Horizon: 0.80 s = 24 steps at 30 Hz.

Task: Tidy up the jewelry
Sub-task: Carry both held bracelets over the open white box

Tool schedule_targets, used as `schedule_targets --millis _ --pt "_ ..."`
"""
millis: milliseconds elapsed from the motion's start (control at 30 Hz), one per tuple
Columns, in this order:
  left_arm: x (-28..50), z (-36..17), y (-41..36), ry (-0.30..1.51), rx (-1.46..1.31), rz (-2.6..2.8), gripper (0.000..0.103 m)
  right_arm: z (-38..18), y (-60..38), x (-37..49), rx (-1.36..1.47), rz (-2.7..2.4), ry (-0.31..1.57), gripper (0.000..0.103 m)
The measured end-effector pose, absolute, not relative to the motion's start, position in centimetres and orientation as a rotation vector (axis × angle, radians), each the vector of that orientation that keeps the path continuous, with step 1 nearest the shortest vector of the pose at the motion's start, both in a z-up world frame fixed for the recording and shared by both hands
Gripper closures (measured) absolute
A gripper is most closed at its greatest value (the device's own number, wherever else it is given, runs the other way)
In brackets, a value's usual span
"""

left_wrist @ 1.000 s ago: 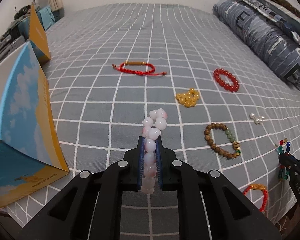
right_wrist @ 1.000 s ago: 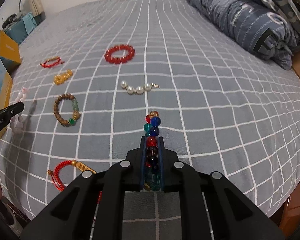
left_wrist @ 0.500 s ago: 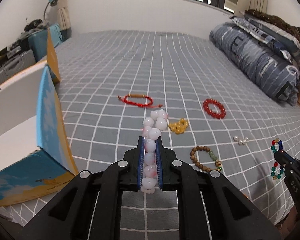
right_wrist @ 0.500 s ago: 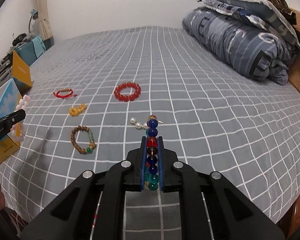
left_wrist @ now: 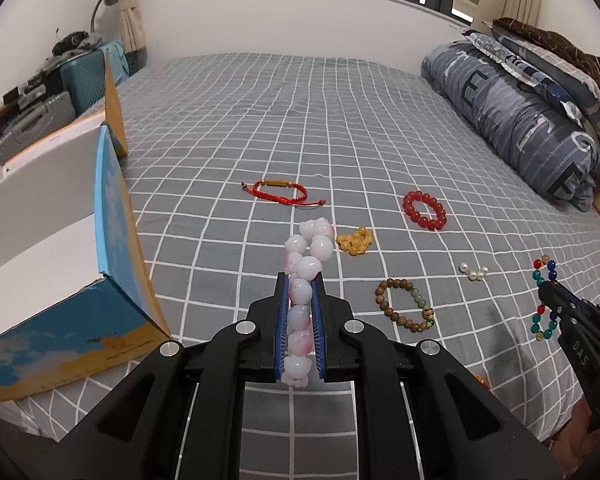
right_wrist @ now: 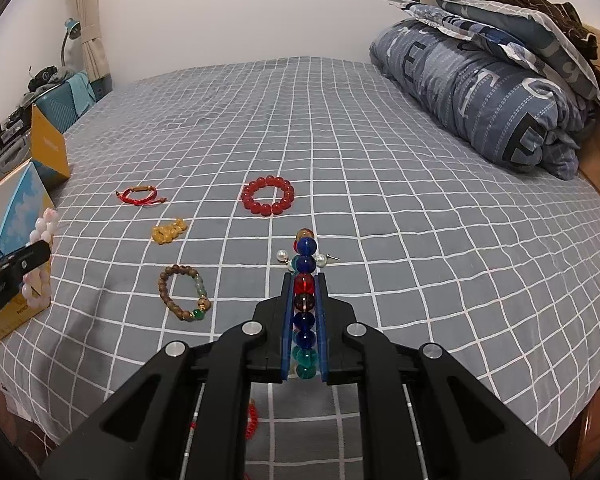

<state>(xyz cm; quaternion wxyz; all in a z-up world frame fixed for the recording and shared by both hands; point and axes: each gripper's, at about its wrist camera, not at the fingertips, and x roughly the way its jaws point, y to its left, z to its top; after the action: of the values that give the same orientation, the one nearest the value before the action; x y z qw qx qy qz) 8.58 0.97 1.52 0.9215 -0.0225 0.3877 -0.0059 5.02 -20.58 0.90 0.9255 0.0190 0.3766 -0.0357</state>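
My left gripper (left_wrist: 300, 280) is shut on a pink-white bead bracelet (left_wrist: 306, 252), held above the bed. My right gripper (right_wrist: 304, 278) is shut on a multicoloured glass bead bracelet (right_wrist: 305, 264), also held above the bed. Each gripper shows in the other's view, the right gripper (left_wrist: 548, 286) at the right edge and the left gripper (right_wrist: 40, 246) at the left edge. An open blue and yellow box (left_wrist: 116, 280) with a white inside stands at the left. On the grey checked bedspread (left_wrist: 260, 120) lie a red cord bracelet (left_wrist: 280, 192), a red bead bracelet (left_wrist: 424, 210), a yellow bead cluster (left_wrist: 356, 241), a wooden bead bracelet (left_wrist: 404, 310) and pearl earrings (left_wrist: 474, 272).
A folded blue duvet with pillows (left_wrist: 520, 112) lies along the right side of the bed. Suitcases and clutter (left_wrist: 40, 108) stand beyond the box at the left. Another red cord bracelet (right_wrist: 252, 420) lies under my right gripper near the bed's front edge.
Both grippers have risen and tilted up with their bracelets held; the wall and window have come into view and the bed's jewelry looks farther away.
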Motion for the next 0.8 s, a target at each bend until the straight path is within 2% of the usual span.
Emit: schedule_targets --millis 467,800 --pt "8.5 4.7 3.5 0.779 -0.046 0.045 0.092 4.0 -16.2 7.9 0.023 -0.010 0.774 0.094" --pt "7.8 8.3 9.7 0.746 -0.054 0.149 0.092 7.4 -9.3 10.9 -0.030 0.104 0.762 0.094"
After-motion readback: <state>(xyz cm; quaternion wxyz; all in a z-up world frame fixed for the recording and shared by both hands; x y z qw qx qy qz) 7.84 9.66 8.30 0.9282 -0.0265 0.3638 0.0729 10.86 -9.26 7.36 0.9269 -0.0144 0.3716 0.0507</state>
